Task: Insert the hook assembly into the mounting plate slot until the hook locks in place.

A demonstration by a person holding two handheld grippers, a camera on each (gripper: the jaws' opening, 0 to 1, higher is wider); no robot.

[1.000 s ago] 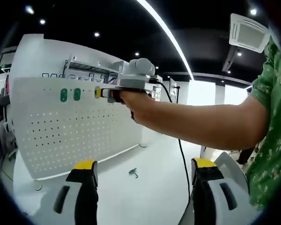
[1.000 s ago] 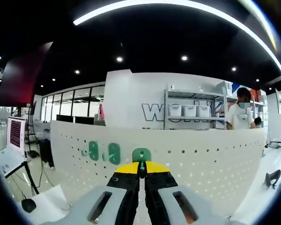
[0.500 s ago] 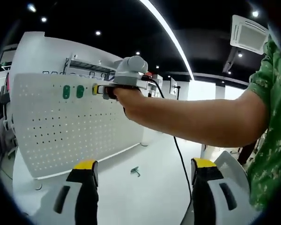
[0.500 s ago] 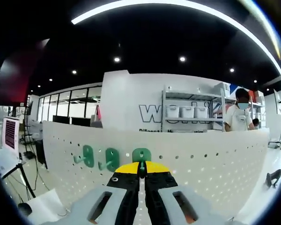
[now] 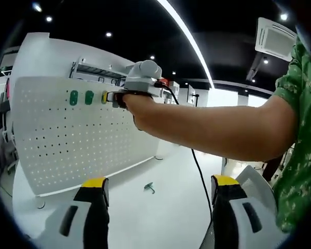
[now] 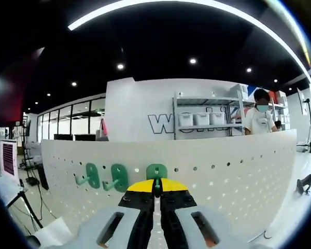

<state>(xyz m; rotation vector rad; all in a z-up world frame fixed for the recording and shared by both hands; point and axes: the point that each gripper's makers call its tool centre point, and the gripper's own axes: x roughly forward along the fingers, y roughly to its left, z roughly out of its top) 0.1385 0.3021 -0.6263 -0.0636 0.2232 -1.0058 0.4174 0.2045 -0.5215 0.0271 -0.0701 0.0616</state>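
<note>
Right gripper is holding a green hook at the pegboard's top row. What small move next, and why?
Probably press the green hook straight into the pegboard: the right gripper is shut on it, beside two mounted hooks, and whether it has locked can't be told.

A white table (image 5: 160, 207) carries the things. On it stands a white perforated mounting plate (image 5: 67, 140), upright, its lower edge meeting the tabletop on small round feet, one of them at the plate's near lower corner. Beside the plate's base, a little way out on the bare surface, lies a small loose green hook (image 5: 149, 187). In the right gripper view the same plate (image 6: 238, 181) rises from the table, and past its far end a dark hook-shaped piece (image 6: 302, 184) rests on the tabletop.
</note>
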